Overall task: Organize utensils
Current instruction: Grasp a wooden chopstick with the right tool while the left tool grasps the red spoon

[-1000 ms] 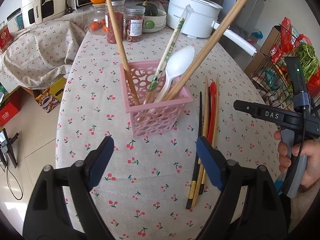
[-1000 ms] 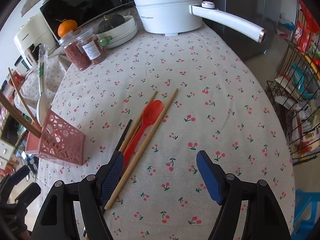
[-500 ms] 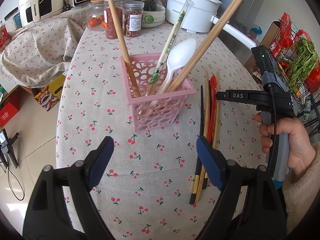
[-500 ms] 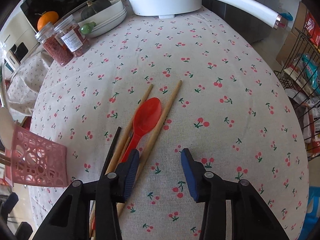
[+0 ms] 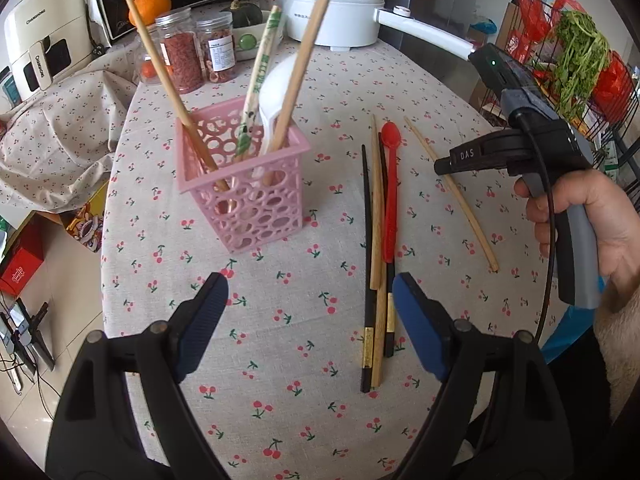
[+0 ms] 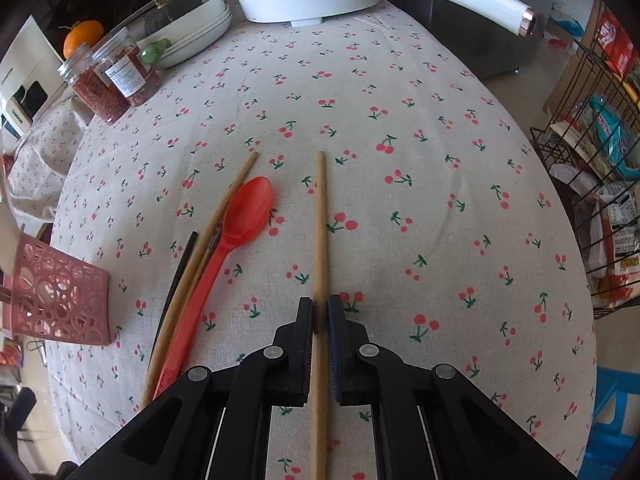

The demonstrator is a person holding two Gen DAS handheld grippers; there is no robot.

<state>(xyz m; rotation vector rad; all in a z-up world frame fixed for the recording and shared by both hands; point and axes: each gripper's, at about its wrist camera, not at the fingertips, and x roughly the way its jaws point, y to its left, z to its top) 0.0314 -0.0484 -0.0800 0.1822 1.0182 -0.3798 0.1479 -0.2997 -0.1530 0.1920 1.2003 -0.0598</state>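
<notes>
- The right tool (image 6: 320, 316) is clamped on a wooden chopstick (image 6: 320, 220); its jaws have just been closing onto it. The chopstick's near end runs out of sight under the tool body at the bottom of the right wrist view.
- In the left wrist view the same chopstick (image 5: 452, 196) lies apart from the other loose utensils, and the tool's arm crosses over it, hiding where the pads meet.
- A hand (image 5: 592, 220) grips the right tool's handle, angled steeply down toward the worktop (image 5: 280, 320); a cable hangs beside it.
- The left tool (image 5: 308, 304) hovers over the cloth with its jaws wide apart and nothing between them.
- A pink basket (image 5: 248, 192) stands on the worktop, holding two wooden chopsticks, a wrapped pair and a white spoon (image 5: 276, 88); their lower ends are partly screened by the perforated walls, and one chopstick's top is cut off by the frame.
- Just right of the basket lie a red spoon (image 5: 390, 200), a black chopstick (image 5: 366, 240) and another wooden one, touching side by side; a second dark stick is mostly hidden under them.
</notes>
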